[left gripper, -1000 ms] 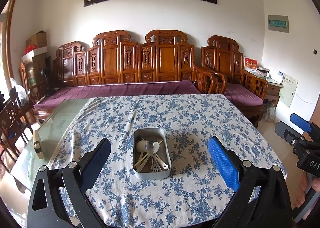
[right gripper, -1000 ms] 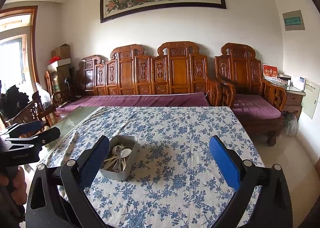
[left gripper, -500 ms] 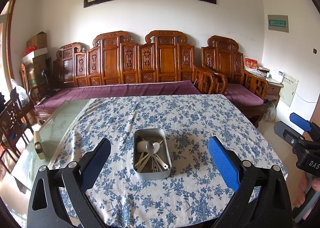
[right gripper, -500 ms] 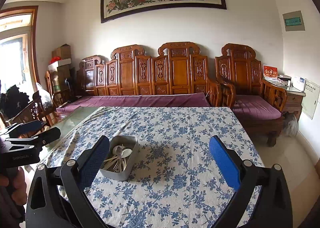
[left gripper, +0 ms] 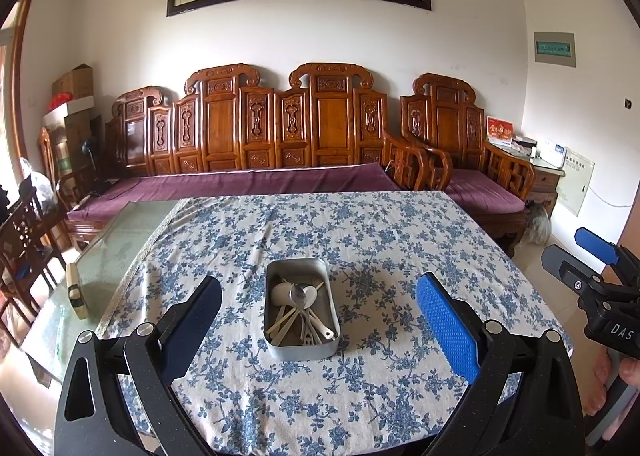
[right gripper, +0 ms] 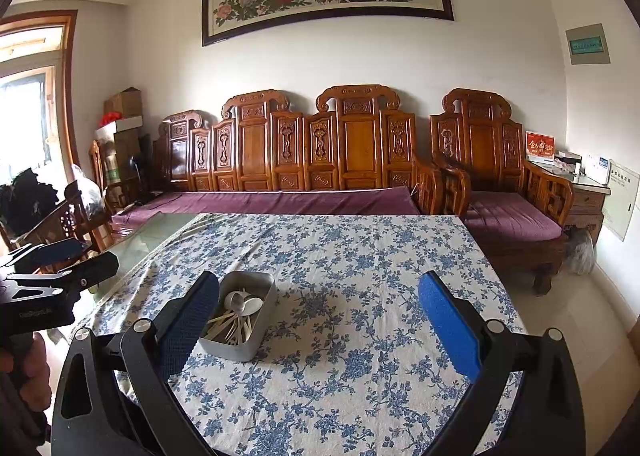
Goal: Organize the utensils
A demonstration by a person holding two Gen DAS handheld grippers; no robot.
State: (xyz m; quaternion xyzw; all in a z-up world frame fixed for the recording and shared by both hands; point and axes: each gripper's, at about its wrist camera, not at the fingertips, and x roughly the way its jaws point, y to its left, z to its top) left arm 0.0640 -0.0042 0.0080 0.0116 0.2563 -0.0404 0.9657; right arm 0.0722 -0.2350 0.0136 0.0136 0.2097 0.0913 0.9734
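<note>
One metal tin [left gripper: 301, 348], one tablecloth [left gripper: 360, 232], two grippers; utensils [left gripper: 298, 316] too tangled to count.

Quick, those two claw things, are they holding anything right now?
Left gripper: open, holding nothing, aimed at the metal tin of utensils.
Right gripper: open, holding nothing.

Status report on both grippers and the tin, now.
Left gripper open, empty. Right gripper open, empty. Rectangular metal tin of jumbled pale spoons and forks untouched on blue floral tablecloth. Nothing blocking.
</note>
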